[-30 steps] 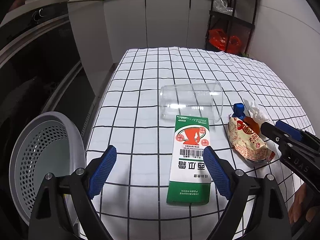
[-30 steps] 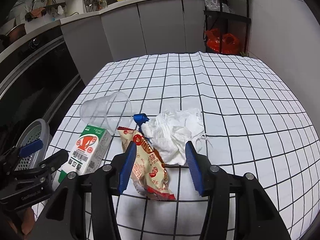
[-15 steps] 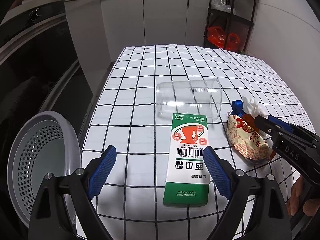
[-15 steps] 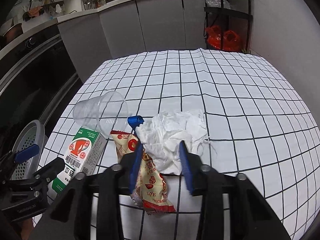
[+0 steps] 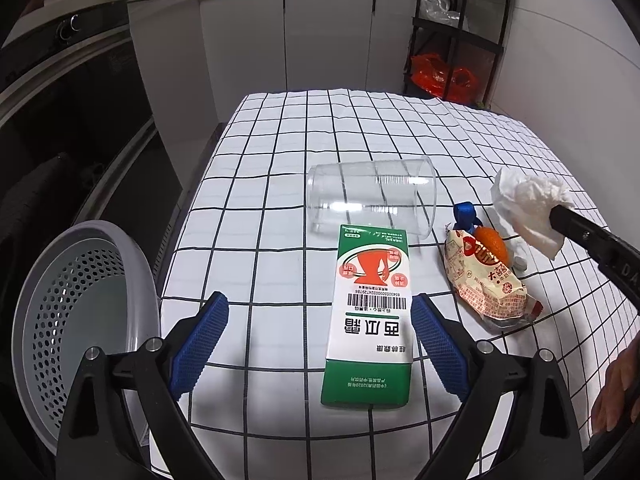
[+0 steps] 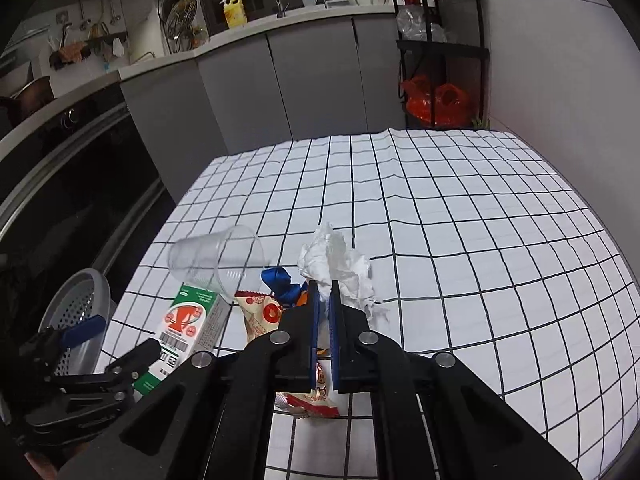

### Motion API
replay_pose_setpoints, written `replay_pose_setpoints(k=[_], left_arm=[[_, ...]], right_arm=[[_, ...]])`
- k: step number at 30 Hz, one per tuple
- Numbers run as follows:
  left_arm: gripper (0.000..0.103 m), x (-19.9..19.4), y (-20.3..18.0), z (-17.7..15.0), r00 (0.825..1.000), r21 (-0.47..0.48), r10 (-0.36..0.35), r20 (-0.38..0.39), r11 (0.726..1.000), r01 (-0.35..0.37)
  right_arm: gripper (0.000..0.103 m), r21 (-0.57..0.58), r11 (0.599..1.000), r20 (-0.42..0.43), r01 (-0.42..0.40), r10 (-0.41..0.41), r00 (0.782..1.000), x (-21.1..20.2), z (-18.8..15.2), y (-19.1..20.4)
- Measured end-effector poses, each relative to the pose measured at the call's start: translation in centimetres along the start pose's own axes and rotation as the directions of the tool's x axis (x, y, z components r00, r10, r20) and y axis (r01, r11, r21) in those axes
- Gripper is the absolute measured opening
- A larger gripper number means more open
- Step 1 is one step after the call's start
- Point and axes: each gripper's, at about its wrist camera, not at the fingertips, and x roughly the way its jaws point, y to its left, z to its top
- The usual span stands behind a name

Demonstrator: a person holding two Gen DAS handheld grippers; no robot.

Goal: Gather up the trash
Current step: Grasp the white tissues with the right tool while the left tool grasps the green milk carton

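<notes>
My right gripper is shut on a crumpled white tissue, held a little above the checked tablecloth; the tissue also shows at the right of the left wrist view. Below it lie a snack wrapper, an orange piece and a blue scrap. A green and white carton lies flat between the fingers of my open left gripper, which hovers over it. A clear plastic cup lies on its side behind the carton.
A grey perforated bin stands off the table's left edge. Grey cabinets and a black shelf rack with red bags stand beyond the table. A hand shows at the lower right.
My right gripper closed on the white tissue and lifted it off the cloth, uncovering the orange piece. The left gripper stayed open over the carton.
</notes>
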Motion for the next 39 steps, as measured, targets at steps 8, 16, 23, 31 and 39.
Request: replay_pose_setpoints(k=[8, 16, 23, 31, 39], left_arm=[[0.092, 1.1, -0.6, -0.2, 1.0, 0.018, 0.002, -0.027, 1.0, -0.002], [0.093, 3.0, -1.4, 0.0, 0.997, 0.022, -0.008, -0.07, 1.0, 0.009], [0.085, 4.0, -1.6, 0.0, 0.996, 0.022, -0.009, -0.087, 1.0, 0.011], [0.052, 4.0, -2.1, -0.3, 0.996, 0.044, -0.016, -0.092, 0.999, 0.02], [0.051, 2.2, -1.7, -0.1, 0.998, 0.042, -0.025, -0.052, 0.999, 0.027]], right_arm=[[0.005, 0.005, 1.0, 0.003, -0.01, 0.01, 1.0, -0.6, 0.0, 0.1], [0.005, 0.006, 1.0, -0.001, -0.017, 0.017, 1.0, -0.5, -0.1, 0.1], [0.005, 0.008, 1.0, -0.004, -0.02, 0.021, 1.0, -0.6, -0.2, 0.1], [0.005, 0.005, 1.0, -0.005, -0.021, 0.021, 1.0, -0.6, -0.2, 0.1], [0.005, 0.006, 1.0, 0.007, -0.026, 0.026, 1.0, -1.1, -0.1, 0.0]])
